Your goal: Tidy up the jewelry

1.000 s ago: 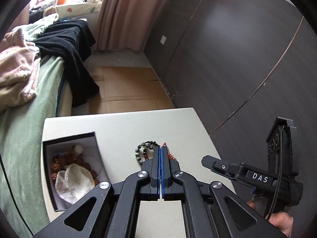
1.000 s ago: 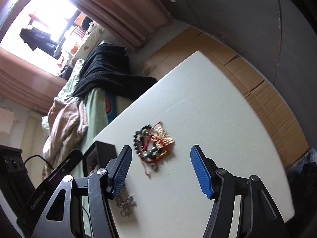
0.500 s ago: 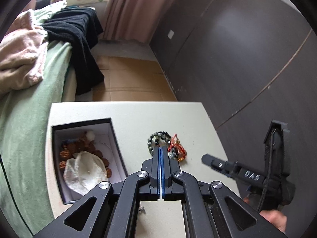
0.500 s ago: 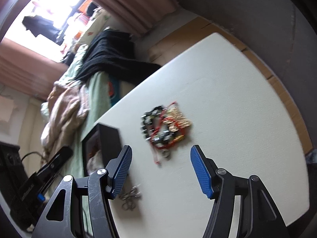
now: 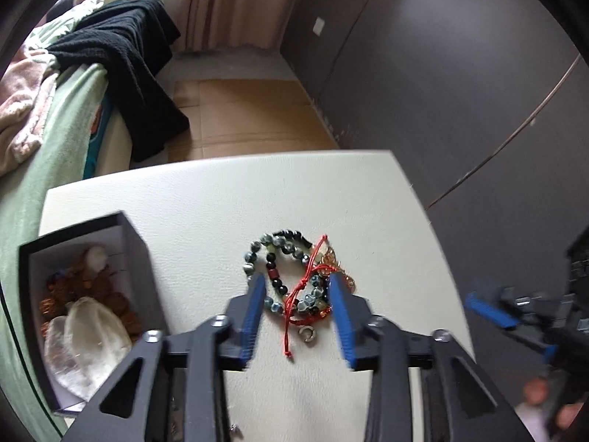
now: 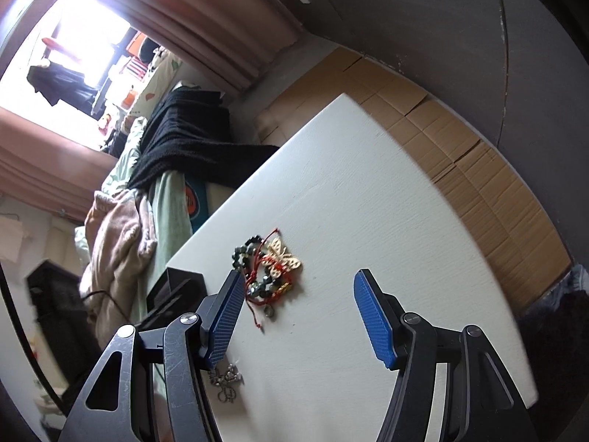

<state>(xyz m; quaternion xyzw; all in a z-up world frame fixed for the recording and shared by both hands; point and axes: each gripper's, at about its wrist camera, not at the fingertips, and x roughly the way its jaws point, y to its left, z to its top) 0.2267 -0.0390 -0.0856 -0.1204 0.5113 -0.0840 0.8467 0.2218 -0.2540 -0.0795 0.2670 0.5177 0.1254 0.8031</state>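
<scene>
A tangle of jewelry [image 5: 294, 280] lies on the white table [image 5: 206, 206]: dark bead bracelets, a red cord, a gold butterfly piece [image 6: 281, 258] and a small silver ring [image 5: 307, 333]. My left gripper [image 5: 297, 294] is open, its blue pads on either side of the pile's near part. A black box [image 5: 138, 254] at the left holds brown beads and a clear pouch [image 5: 88, 335]. My right gripper [image 6: 300, 309] is open and empty, to the right of the pile; it also shows in the left wrist view [image 5: 489, 309]. A silver chain [image 6: 226, 383] lies near its left finger.
A bed with green sheet [image 5: 48, 140], a black garment [image 5: 129, 59] and pink blanket [image 6: 117, 235] stands left of the table. Cardboard [image 5: 243, 110] covers the floor beyond. A dark wall [image 5: 441, 73] runs along the right. The table's right edge [image 6: 478, 243] is close.
My left gripper has opened from shut and moved forward so its pads flank the jewelry pile. The right gripper stayed open and shifted slightly.
</scene>
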